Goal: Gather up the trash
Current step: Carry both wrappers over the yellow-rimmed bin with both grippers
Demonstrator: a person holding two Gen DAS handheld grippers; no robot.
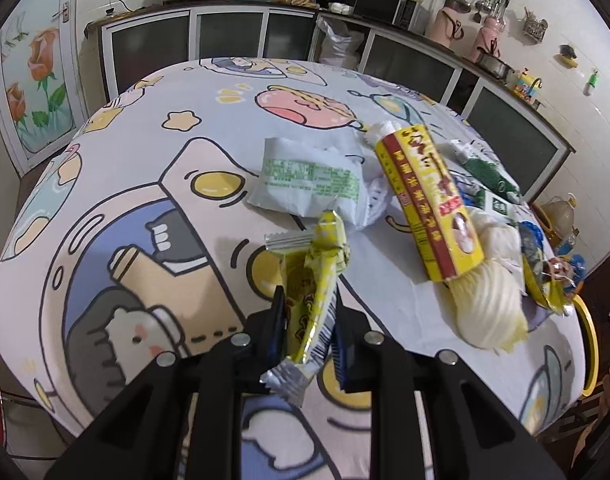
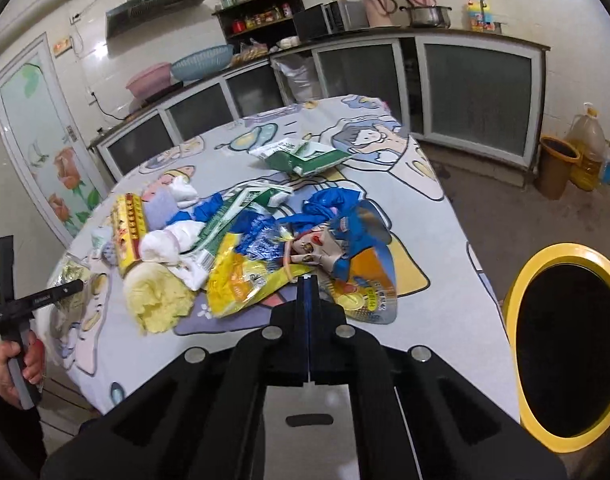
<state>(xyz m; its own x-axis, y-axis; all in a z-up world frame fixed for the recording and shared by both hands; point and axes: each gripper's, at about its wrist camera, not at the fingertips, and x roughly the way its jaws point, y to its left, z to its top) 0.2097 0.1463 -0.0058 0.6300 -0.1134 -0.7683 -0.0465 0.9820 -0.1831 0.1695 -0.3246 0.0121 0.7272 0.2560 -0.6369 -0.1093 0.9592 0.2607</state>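
The left tool [image 1: 307,320] is built of matte black angular plastic arms, each fitted with round silver screws nearest the fingers. Blue ribbed pads [image 1: 341,356] are set on the inner faces of its fingers. The right tool [image 2: 307,280] is made alike, with thin blue pads and a pale grey plate behind its screws. A dark sleeve [image 2: 9,420] is worn.

left gripper [image 1: 307,320] jaws clamped, right gripper [image 2: 307,280] jaws pressed together, both angled down.
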